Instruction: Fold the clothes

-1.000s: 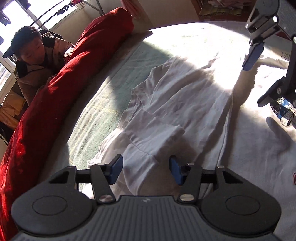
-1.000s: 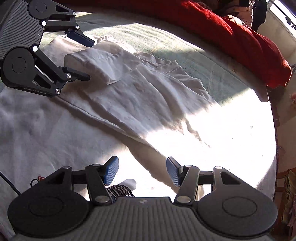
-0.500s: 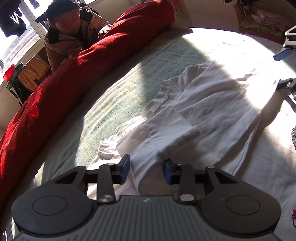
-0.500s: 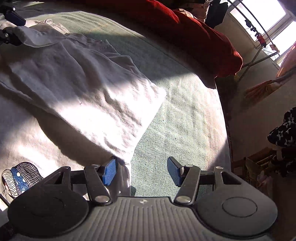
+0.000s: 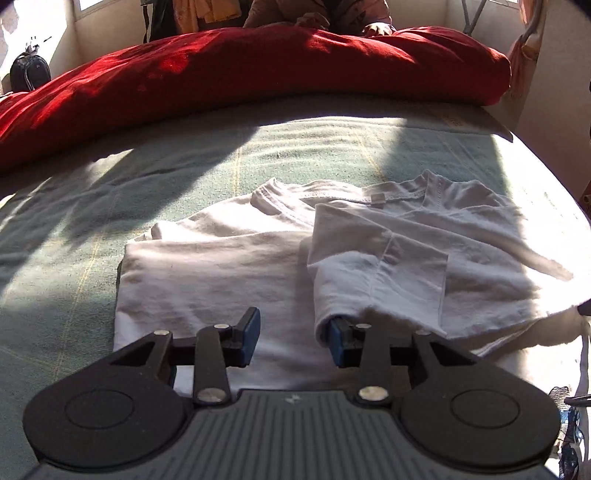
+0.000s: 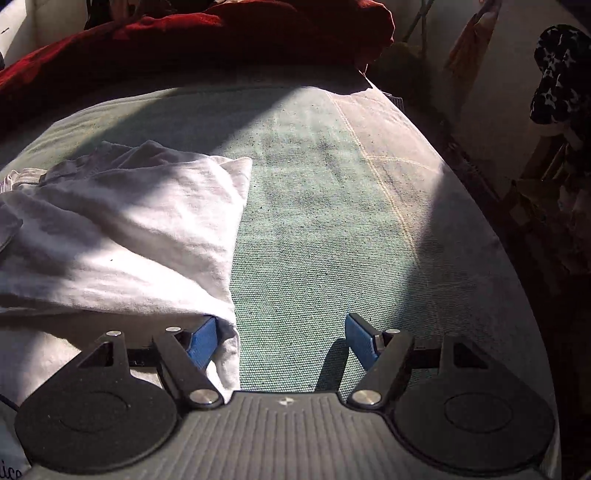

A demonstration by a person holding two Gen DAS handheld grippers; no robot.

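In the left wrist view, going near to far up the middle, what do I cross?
left gripper → white T-shirt → green bedsheet → red duvet → a person behind it.

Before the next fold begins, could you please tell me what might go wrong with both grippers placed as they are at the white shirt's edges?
1. The left gripper has one blue pad tucked under the folded sleeve of the white cotton T-shirt; closing might pinch only that flap and undo the fold.
2. The right gripper, whose jaws have just been opening, straddles the shirt's corner, one pad over the green woven bedcover; it could grab that too.
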